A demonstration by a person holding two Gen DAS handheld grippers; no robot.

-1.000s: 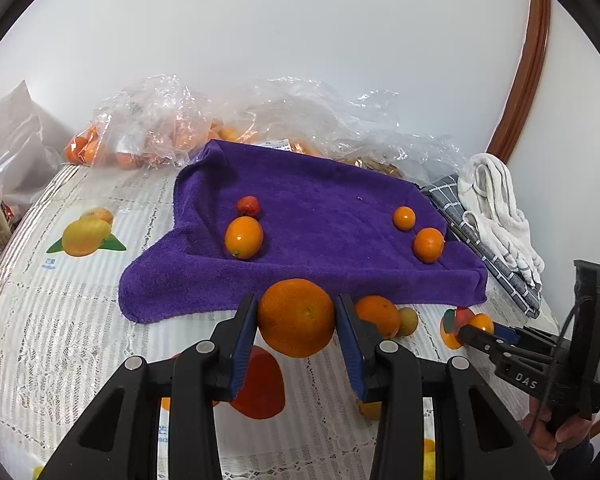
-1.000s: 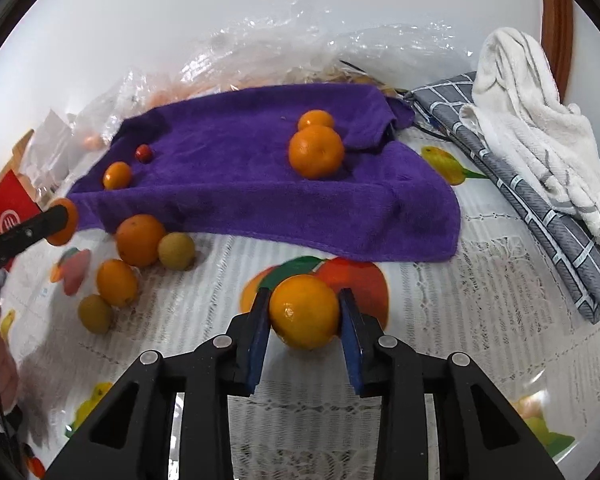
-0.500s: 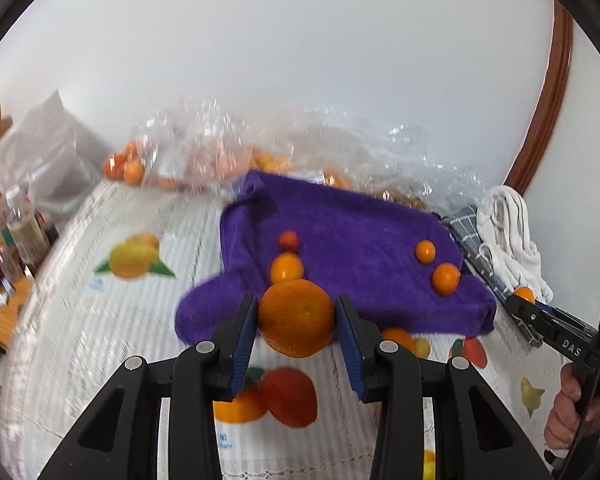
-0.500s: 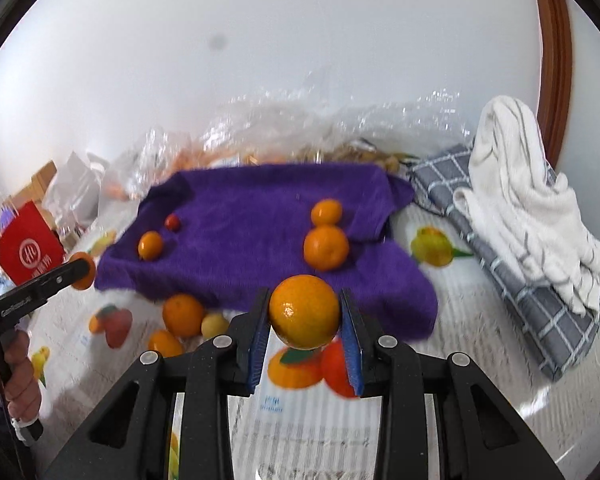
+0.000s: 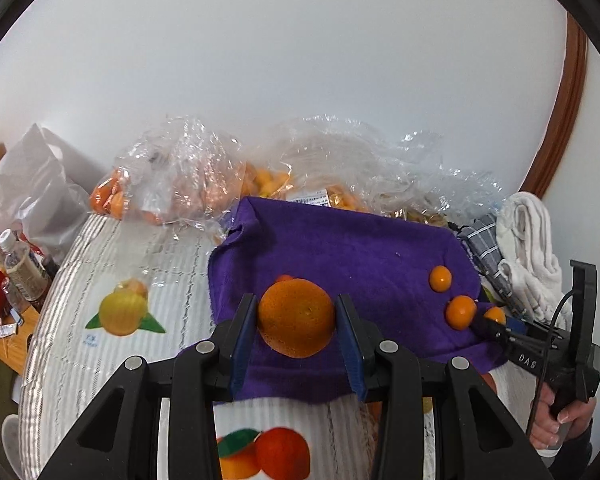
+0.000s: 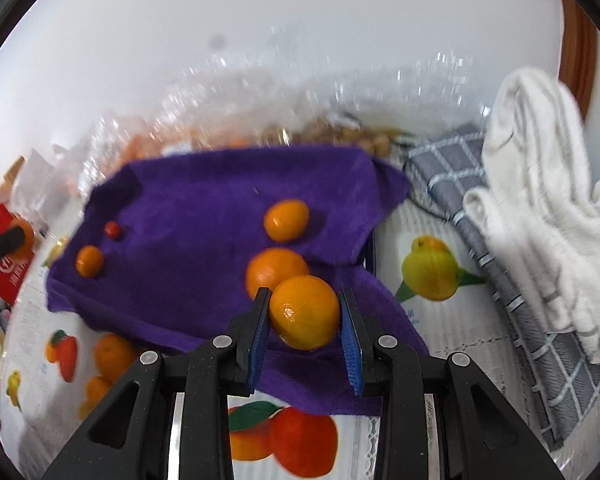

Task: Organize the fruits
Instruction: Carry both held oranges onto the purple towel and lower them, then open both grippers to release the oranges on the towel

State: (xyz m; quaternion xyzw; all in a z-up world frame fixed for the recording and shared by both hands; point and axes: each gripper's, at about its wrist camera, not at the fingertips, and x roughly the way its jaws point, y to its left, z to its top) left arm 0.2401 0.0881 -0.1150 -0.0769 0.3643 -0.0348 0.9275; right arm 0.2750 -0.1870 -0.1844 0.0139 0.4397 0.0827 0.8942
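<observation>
My left gripper is shut on a large orange and holds it above the near left part of the purple towel. My right gripper is shut on a smaller orange above the towel's near right part, just in front of two oranges lying there. A small orange and a red fruit lie on the towel's left. The right gripper also shows in the left wrist view.
Clear plastic bags of fruit lie behind the towel against the wall. A white towel on a grey checked cloth lies at right. Loose oranges sit on the printed tablecloth at left. Bottles stand at far left.
Both grippers have risen from the tablecloth with their oranges and moved forward over the purple towel. Both stay shut.
</observation>
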